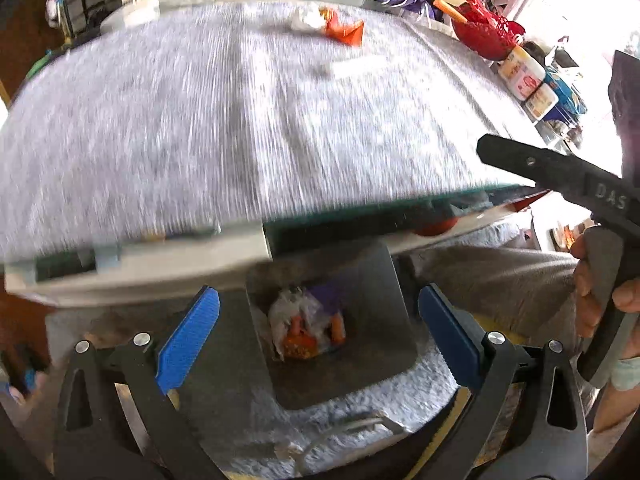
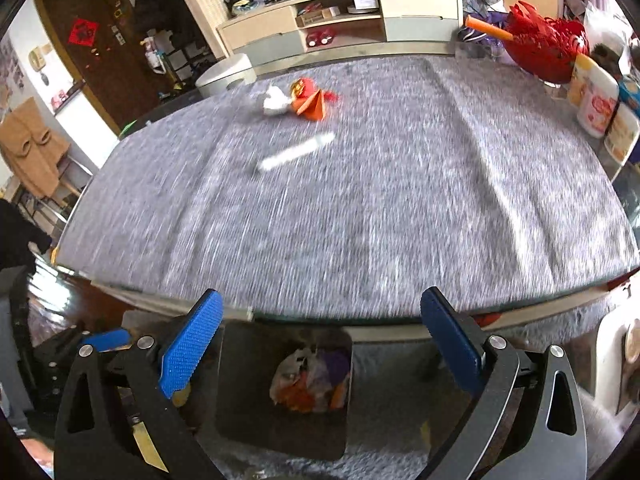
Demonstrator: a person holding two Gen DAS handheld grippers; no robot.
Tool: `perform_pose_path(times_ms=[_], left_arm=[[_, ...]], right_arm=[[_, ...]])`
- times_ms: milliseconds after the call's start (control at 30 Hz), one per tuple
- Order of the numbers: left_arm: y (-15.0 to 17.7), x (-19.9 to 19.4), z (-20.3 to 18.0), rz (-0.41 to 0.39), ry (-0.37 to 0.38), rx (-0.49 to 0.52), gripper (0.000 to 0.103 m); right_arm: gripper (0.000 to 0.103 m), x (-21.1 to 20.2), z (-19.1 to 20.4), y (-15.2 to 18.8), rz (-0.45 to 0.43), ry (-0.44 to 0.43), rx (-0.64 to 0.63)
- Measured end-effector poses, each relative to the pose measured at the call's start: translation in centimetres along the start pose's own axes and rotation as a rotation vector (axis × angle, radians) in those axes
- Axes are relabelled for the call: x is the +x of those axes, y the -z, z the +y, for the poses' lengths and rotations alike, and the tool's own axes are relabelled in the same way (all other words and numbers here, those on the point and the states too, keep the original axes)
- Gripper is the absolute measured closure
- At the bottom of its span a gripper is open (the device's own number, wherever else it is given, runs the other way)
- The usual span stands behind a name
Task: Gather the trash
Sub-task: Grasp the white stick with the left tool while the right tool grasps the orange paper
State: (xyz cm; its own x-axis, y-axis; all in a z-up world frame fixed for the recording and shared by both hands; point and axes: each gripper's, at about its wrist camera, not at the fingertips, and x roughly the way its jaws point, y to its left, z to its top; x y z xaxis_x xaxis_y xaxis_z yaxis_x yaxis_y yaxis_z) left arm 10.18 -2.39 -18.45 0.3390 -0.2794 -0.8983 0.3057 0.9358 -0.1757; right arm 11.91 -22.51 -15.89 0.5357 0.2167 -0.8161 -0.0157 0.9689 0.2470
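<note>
- Our left gripper and right gripper are both spread wide and hold nothing.
- The bin, bottom centre, already holds some trash.
- An orange wrapper, a white tissue and a white strip are left on the table, upper centre.

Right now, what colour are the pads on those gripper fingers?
Blue, with a fine ribbed texture on the pads; the right wrist view shows it best.

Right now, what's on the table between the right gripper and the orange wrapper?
Only a white strip on the grey cloth, seen from the right wrist, between right gripper and orange wrapper.
</note>
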Motion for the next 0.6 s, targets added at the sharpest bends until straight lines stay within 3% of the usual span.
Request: perform_pose_path(times_ms=[200, 467, 600], left_arm=[[-5.9, -0.2, 0.1, -0.071, -0.055, 0.043, 0.008], [-11.0, 3.3, -0.2, -0.071, -0.029, 0.079, 0.008], [-12.6, 4.9, -0.5, -0.072, -0.030, 0.110, 0.008]], right_arm=[[0.004, 1.2, -0.7, -5.0, -0.034, 0.030, 0.001], [0.004, 5.4, -1.6, -10.2, -0.032, 0.000, 0.027], [0.017, 7.7, -1.2, -12.3, -0.021, -0.027, 0.019]])
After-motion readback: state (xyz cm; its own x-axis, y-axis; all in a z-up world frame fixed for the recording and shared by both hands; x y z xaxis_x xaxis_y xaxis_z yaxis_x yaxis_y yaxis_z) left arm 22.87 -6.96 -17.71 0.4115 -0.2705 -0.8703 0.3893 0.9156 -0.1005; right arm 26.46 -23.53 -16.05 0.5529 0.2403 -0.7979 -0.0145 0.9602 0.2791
